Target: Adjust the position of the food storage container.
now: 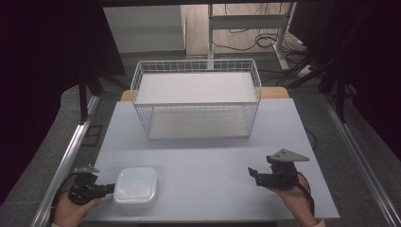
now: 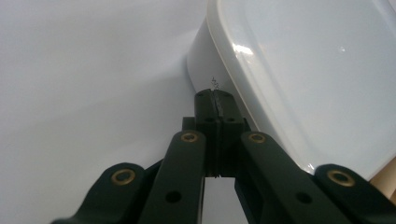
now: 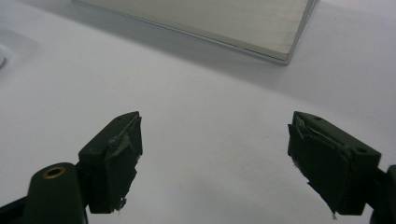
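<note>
A white square container (image 1: 136,187) with a lid sits at the table's front left. My left gripper (image 1: 108,189) lies just left of it, held low in a hand. In the left gripper view its jaws are pressed together with nothing between them, and the left gripper (image 2: 215,100) has its tips against the wall of the container (image 2: 303,70), just under the lid's rim. My right gripper (image 1: 253,174) is held at the front right, pointing left. The right gripper (image 3: 215,144) stands open over bare table, nothing between its pads.
A white wire rack (image 1: 196,99) with two shelves stands at the back middle of the pale table (image 1: 213,151); its lower board (image 3: 210,23) shows ahead in the right gripper view. Metal rails run along both sides of the table.
</note>
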Tool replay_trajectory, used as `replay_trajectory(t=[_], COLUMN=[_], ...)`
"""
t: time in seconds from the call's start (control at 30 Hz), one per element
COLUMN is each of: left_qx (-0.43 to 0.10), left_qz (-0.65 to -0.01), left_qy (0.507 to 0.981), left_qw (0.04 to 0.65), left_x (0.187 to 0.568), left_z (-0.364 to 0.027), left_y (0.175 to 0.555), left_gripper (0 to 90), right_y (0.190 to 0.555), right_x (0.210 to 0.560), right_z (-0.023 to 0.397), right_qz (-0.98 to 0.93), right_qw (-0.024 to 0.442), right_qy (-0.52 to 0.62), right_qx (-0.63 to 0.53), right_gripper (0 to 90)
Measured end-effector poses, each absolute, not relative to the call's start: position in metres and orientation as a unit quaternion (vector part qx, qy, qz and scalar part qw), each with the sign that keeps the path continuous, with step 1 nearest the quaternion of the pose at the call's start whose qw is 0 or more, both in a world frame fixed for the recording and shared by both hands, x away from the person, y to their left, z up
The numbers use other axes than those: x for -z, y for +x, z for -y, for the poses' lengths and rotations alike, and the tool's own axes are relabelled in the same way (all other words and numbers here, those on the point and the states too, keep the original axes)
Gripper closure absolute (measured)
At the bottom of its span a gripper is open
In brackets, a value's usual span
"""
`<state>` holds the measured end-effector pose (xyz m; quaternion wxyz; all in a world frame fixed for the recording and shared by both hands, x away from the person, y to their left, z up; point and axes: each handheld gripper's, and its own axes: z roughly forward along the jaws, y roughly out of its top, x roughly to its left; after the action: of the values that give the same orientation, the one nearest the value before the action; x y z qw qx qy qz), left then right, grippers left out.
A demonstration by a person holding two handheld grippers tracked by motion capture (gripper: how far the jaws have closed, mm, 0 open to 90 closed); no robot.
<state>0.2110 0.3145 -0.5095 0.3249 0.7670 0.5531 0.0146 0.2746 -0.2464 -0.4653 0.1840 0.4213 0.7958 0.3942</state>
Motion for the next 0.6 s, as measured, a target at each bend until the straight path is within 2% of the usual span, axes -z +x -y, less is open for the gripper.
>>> replay_trajectory(t=[0.6], left_qx=[0.014], left_qz=[-0.491], left_qy=[0.81], left_qw=[0.32], left_x=[0.507], left_z=[-0.245], left_y=[0.247], left_gripper=[90.0], right_y=[0.274], right_x=[0.465], right_z=[0.248], right_qz=[-0.794], right_qw=[0.182], right_qy=[0.423], right_qx=[-0.396], right_gripper=[18.1])
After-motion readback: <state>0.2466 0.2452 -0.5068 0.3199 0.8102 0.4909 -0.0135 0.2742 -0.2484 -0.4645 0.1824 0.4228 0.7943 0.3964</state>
